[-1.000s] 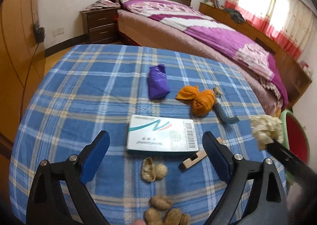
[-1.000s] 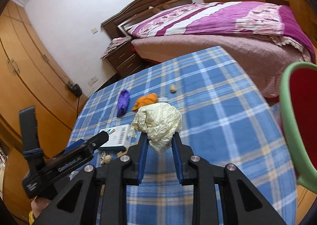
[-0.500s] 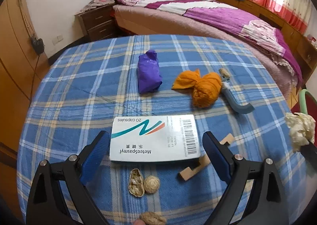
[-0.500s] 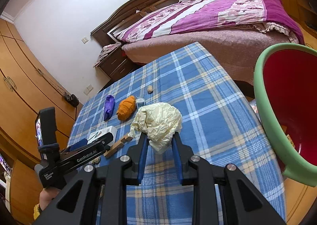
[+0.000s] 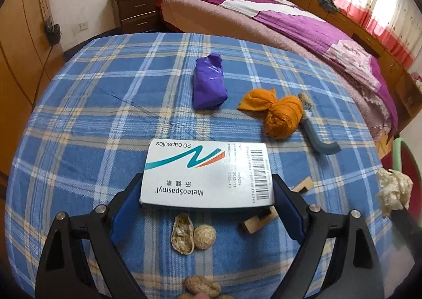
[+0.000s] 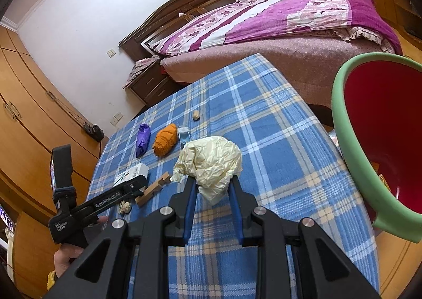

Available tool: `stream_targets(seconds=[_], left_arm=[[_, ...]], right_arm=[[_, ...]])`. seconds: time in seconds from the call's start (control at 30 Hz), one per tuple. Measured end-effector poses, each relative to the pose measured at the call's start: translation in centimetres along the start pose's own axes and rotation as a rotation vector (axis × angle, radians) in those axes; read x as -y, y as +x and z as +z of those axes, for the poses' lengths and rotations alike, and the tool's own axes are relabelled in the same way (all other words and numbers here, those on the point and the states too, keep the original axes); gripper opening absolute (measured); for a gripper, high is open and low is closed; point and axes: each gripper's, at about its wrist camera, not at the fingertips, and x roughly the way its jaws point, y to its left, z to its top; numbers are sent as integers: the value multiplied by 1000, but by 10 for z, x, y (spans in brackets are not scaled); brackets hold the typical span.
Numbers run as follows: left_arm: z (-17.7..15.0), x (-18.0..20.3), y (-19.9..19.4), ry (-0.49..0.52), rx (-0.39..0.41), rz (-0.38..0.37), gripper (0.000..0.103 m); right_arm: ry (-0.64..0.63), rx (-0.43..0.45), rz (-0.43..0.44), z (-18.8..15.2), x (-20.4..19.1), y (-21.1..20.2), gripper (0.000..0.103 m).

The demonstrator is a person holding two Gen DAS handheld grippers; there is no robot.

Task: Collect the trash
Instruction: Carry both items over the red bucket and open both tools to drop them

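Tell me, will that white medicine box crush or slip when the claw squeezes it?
The medicine box looks like thin cardboard, so it is probably light and may dent under a hard squeeze. Its flat ends sit between the left claw pads, so it likely won't roll.

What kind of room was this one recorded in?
A home bedroom, most likely: a made bed with a wooden headboard, a nightstand beside it, and wooden wardrobes along the wall. The trash lies on a table under a blue plaid cloth.
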Motion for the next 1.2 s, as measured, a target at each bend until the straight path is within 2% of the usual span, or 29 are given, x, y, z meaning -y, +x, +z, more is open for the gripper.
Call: stream_targets(seconds=[0.53, 0.9, 1.2], left_arm=[[-12, 8, -69, 9, 109, -110, 91], [-27, 44, -115, 105, 172, -183, 91], [-42, 82, -131, 188, 174, -247, 91]], right_arm=[[-9, 64, 7, -6, -3, -35, 27], [5, 144, 3, -15, 7, -80, 27], [56, 205, -28, -24, 31, -111, 27]])
